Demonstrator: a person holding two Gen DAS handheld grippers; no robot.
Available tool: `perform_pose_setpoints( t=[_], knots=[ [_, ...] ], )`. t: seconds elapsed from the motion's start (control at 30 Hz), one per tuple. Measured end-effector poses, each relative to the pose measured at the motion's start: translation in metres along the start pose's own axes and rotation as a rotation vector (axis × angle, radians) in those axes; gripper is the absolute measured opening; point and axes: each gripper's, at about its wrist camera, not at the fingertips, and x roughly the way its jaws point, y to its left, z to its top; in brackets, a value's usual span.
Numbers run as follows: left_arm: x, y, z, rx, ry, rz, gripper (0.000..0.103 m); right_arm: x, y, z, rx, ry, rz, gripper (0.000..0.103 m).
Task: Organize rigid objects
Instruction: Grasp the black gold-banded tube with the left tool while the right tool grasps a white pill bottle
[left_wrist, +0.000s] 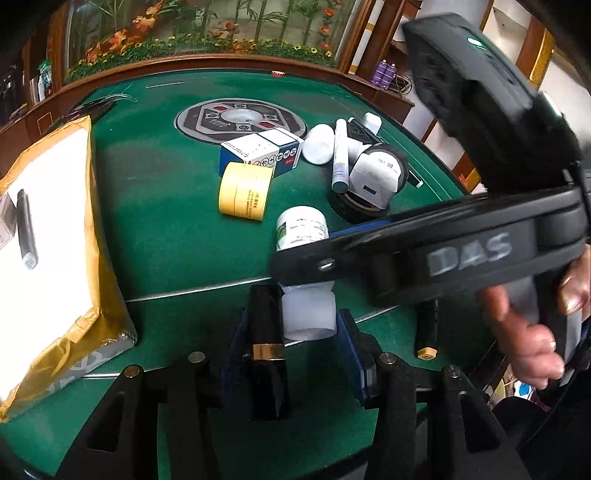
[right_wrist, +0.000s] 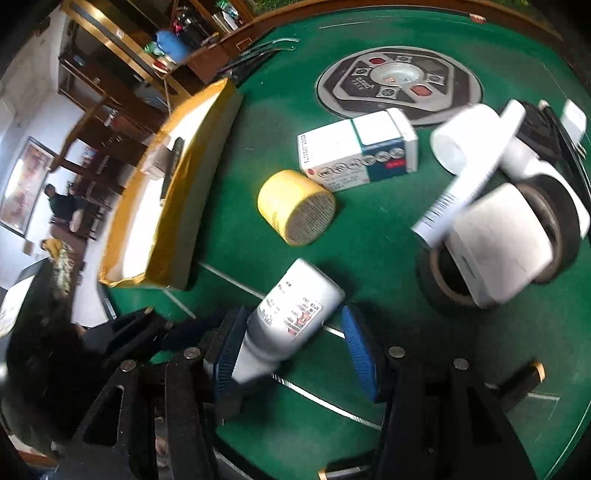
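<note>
A white bottle (right_wrist: 295, 314) lies tilted on the green table between the blue pads of my right gripper (right_wrist: 295, 345). It touches the left pad, with a gap at the right pad, so this gripper is open. In the left wrist view the same bottle (left_wrist: 301, 229) lies under the right gripper's black finger (left_wrist: 314, 264). My left gripper (left_wrist: 295, 350) is open just in front of it. A black tube with a gold band (left_wrist: 264, 325) lies between its fingers, close to the left pad (left_wrist: 234, 347), and nothing presses on it.
A yellow tape roll (left_wrist: 243, 192), a blue-and-white box (left_wrist: 262, 153), a white marker (left_wrist: 340, 155) and black tape rolls with a white charger (left_wrist: 373, 177) lie beyond the bottle. A yellow-edged box (left_wrist: 55, 221) holding a black pen stands left. Another black tube (left_wrist: 426, 332) lies right, near a hand (left_wrist: 528, 332).
</note>
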Motion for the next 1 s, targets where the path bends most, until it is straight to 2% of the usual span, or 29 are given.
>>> perform_pose_setpoints(
  t=[0.17, 0.23, 0.3, 0.33, 0.37, 0.4, 0.47, 0.6, 1.0],
  knots=[
    [-0.002, -0.003, -0.003, 0.019, -0.004, 0.01, 0.054, 0.009, 0.018, 0.004, -0.078, -0.02, -0.094, 0.05],
    [-0.001, -0.006, -0.004, 0.032, -0.006, 0.016, 0.055, 0.009, 0.021, 0.002, -0.106, -0.03, -0.097, 0.048],
    [0.0, -0.01, -0.005, 0.049, -0.01, 0.029, 0.052, 0.005, 0.015, 0.002, -0.093, -0.034, -0.061, 0.046],
    [0.001, -0.011, -0.004, 0.045, -0.012, 0.029, 0.034, 0.001, 0.012, 0.002, -0.092, -0.04, -0.055, 0.045],
    [0.002, -0.009, -0.003, 0.037, -0.008, 0.041, 0.021, -0.003, 0.009, 0.001, -0.089, -0.052, -0.056, 0.045],
    [0.002, -0.007, -0.002, 0.026, -0.008, 0.033, 0.019, -0.007, 0.006, 0.001, -0.085, -0.068, -0.066, 0.042],
    [0.003, -0.001, -0.001, 0.001, -0.007, 0.011, 0.018, -0.018, -0.003, 0.0, -0.066, -0.112, -0.05, 0.04],
    [0.004, -0.003, 0.001, -0.004, -0.009, 0.02, 0.018, -0.031, -0.018, 0.001, -0.026, -0.157, -0.016, 0.038],
    [0.0, 0.006, 0.012, -0.068, -0.049, -0.031, 0.018, -0.05, -0.041, -0.002, 0.022, -0.223, -0.004, 0.036]
  ],
)
